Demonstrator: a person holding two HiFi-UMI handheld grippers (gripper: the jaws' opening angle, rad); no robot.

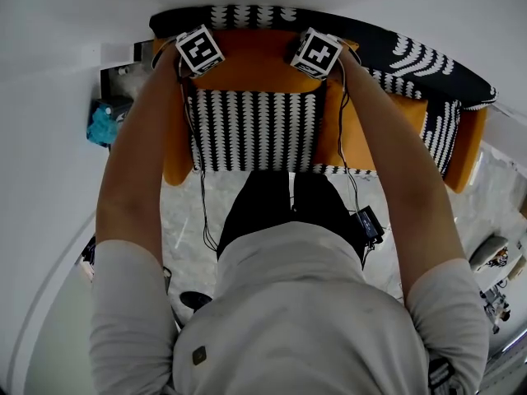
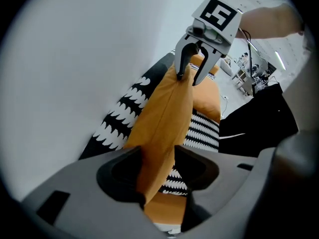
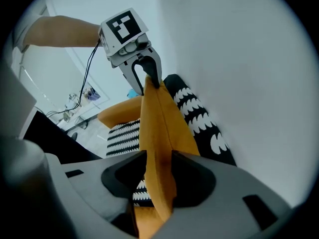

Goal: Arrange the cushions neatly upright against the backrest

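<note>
An orange cushion (image 1: pixel 255 66) stands upright against the sofa's black-and-white patterned backrest (image 1: pixel 247 15). Both grippers are at its top edge, my left gripper (image 1: pixel 200 52) near the left corner and my right gripper (image 1: pixel 316 53) near the right corner. In the left gripper view the orange cushion (image 2: pixel 164 118) has its seam running between my left gripper's (image 2: pixel 157 183) jaws, with a gap beside it. The right gripper view shows the same cushion (image 3: pixel 157 133) lying loosely between my right gripper's (image 3: pixel 154 183) parted jaws. Each view shows the other gripper straddling the far corner. A patterned cushion (image 1: pixel 254 130) lies in front, on the seat.
A second orange cushion (image 1: pixel 356 138) and another patterned one (image 1: pixel 440 134) lean at the sofa's right. A blue object (image 1: pixel 105 122) sits by the sofa's left end. The white wall is directly behind the backrest. Marbled floor (image 1: pixel 206 212) and small clutter (image 1: pixel 494 262) lie nearer me.
</note>
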